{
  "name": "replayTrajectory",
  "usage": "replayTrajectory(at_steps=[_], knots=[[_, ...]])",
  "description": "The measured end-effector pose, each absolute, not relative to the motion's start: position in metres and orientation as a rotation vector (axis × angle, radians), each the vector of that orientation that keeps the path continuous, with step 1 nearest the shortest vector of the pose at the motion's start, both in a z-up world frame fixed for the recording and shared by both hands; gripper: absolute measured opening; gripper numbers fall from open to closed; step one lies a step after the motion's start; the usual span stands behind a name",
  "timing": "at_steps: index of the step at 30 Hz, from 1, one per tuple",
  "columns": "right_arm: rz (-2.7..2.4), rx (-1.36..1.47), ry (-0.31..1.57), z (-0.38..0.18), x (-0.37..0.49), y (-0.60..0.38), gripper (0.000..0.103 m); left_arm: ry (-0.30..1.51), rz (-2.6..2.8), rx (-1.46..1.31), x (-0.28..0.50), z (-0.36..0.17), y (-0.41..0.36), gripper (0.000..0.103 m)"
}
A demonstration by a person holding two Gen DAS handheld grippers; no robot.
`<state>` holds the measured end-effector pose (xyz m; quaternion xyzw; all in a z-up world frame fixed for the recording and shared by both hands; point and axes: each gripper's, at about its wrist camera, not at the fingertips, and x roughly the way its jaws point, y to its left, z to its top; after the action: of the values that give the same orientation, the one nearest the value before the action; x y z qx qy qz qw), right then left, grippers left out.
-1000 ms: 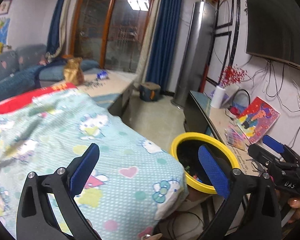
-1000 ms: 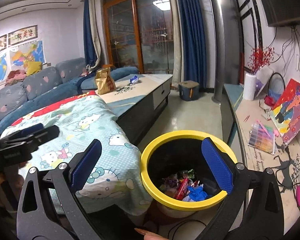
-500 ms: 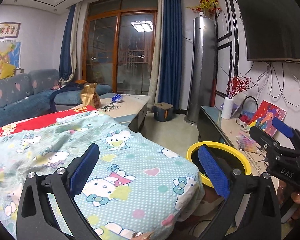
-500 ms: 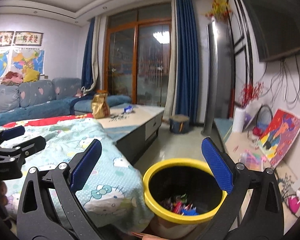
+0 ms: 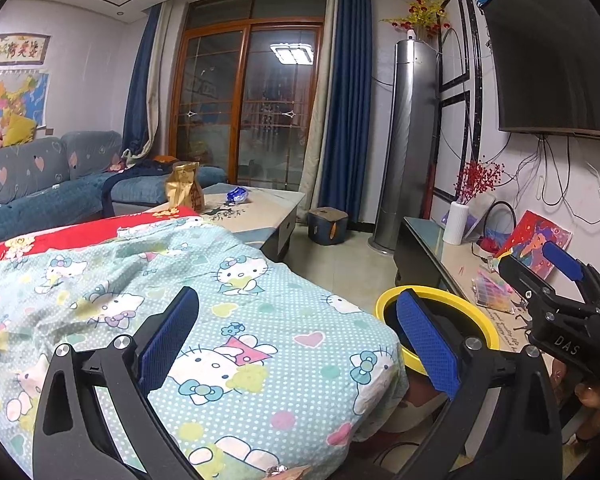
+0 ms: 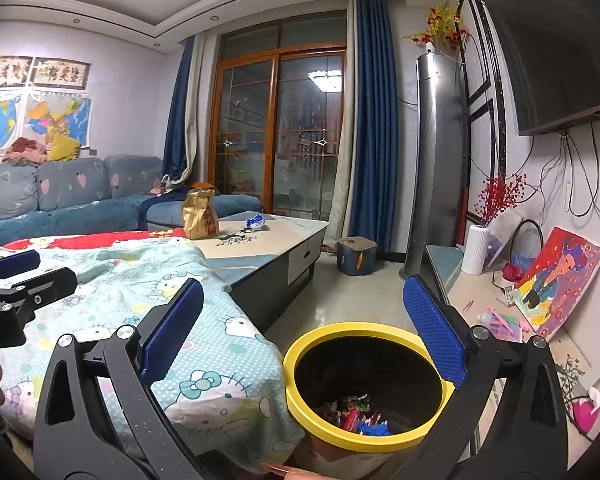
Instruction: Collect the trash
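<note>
Living room, cartoon bedsheet (image 5: 236, 320) on near surface. Yellow-rimmed bin (image 6: 364, 380) near right holds wrappers (image 6: 356, 416); sheet looks cleared, likely nearly done. Left gripper (image 5: 296, 344) and right gripper (image 6: 304, 332) both wide, empty. Far table keeps paper bag (image 6: 199, 216), blue wrapper (image 6: 255, 222).

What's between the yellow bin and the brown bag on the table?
In the right wrist view, the cartoon-print blanket, then bare tabletop, lie between the bin and the bag.
</note>
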<state>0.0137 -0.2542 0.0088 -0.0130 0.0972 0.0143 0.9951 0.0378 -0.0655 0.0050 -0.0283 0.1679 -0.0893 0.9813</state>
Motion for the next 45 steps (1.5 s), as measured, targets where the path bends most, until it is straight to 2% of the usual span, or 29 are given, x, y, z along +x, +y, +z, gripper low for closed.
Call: replayTrajectory(at_steps=[45], knots=[[0.017, -0.013, 0.208, 0.0042, 0.0161, -0.2561, 0.092, 0.335, -0.186, -0.054, 0.0337, 0.0069, -0.0701, 0.097]])
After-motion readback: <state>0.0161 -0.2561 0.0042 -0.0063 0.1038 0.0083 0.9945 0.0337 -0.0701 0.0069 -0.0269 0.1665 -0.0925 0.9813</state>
